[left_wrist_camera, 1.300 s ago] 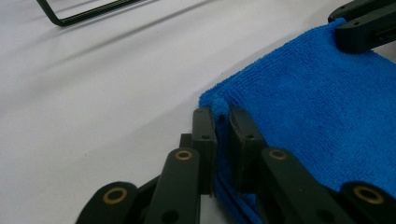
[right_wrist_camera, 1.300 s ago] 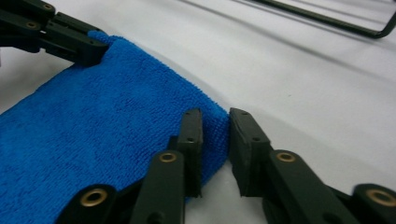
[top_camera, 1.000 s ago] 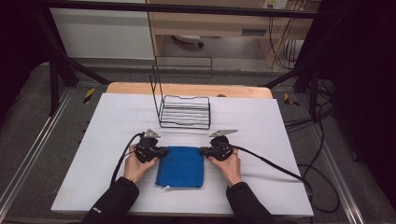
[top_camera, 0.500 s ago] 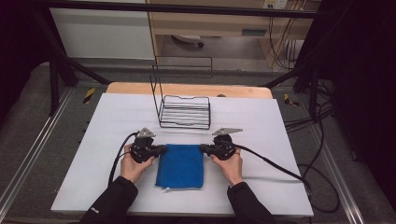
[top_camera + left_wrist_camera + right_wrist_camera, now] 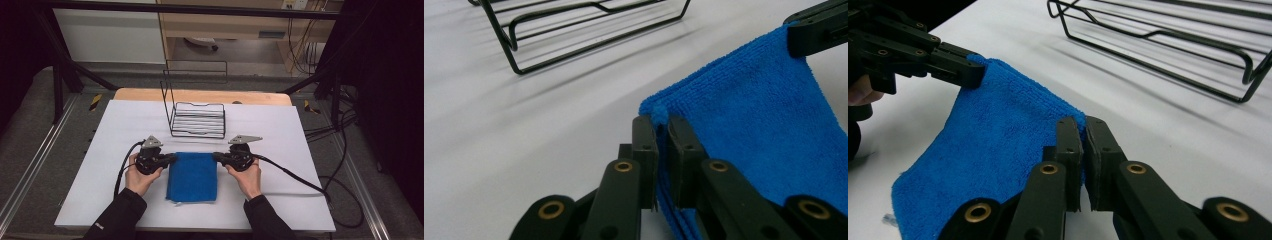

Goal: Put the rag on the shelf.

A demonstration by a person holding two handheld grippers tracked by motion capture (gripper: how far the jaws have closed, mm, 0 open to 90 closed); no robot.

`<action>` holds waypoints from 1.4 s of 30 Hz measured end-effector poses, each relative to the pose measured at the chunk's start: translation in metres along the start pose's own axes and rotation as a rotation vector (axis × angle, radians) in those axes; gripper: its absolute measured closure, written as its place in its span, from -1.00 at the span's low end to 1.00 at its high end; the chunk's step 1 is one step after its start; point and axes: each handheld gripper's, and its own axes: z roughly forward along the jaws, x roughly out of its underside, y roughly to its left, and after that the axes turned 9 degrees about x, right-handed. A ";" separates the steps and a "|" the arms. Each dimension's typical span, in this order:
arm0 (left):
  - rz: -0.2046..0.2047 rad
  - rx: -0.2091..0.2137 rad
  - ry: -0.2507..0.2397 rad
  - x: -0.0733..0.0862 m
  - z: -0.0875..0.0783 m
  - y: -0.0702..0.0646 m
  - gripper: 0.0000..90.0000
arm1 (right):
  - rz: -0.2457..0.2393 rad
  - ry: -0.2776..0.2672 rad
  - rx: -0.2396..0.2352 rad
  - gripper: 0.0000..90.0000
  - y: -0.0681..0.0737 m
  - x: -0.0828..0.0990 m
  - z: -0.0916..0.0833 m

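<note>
Now both claws pinch the cloth's far corners.
Left claw (image 5: 172, 158) and right claw (image 5: 217, 156) clamp the blue cloth (image 5: 192, 176) — stretched between them on the tabletop (image 5: 300, 150), wire rack (image 5: 197, 120) straight ahead.

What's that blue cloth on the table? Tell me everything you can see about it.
The blue cloth looks like soft, nubby microfibre, folded into a layered rectangle. It lies on the white table in front of the black wire rack, not touching it. Its two far corners are pinched and slightly raised: the left gripper is shut on one, the right gripper on the other. A small tag seems to poke out at its near left corner.
</note>
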 end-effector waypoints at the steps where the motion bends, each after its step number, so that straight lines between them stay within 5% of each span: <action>1: -0.002 0.005 -0.005 0.000 -0.001 -0.001 0.85 | 0.001 -0.005 -0.002 0.92 0.001 -0.001 -0.001; 20: 0.039 -0.025 -0.092 -0.011 -0.024 -0.014 0.85 | -0.044 -0.104 -0.001 0.92 0.008 -0.013 -0.021; 42: 0.078 -0.013 -0.227 -0.025 -0.049 -0.031 0.85 | -0.106 -0.225 0.019 0.92 0.020 -0.029 -0.050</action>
